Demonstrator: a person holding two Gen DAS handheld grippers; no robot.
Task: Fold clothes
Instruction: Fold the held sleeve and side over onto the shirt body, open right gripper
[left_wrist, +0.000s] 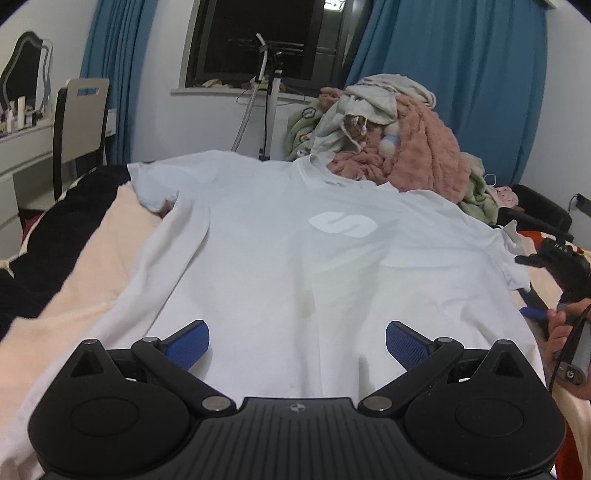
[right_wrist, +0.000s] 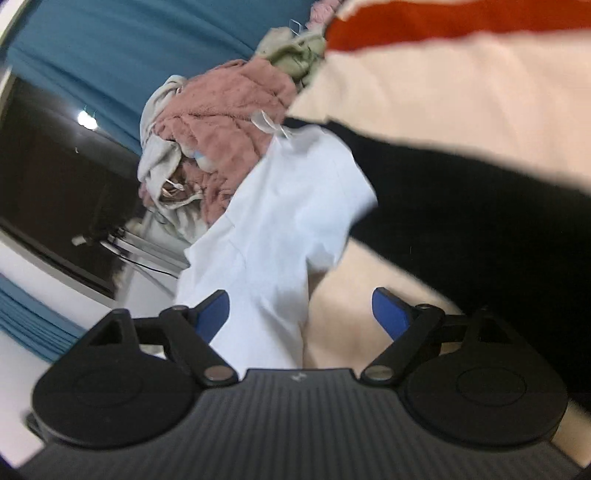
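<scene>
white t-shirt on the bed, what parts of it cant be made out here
- Bottom hem of the white t-shirt: left wrist view, hidden behind the open left gripper.
- Collar: partly covered by the pile of pink fleece and clothes.
- Right wrist view: only a sleeve shows, motion-blurred, above the open right gripper.

hem: white T-shirt (left_wrist: 295, 258) near edge hidden behind left gripper (left_wrist: 297, 341) body at 6 o'clock | collar: tucked under clothes pile (left_wrist: 388, 140) at 1 o'clock | right wrist view: motion-blurred | right gripper (left_wrist: 554, 266): cut off at 3 o'clock
</scene>
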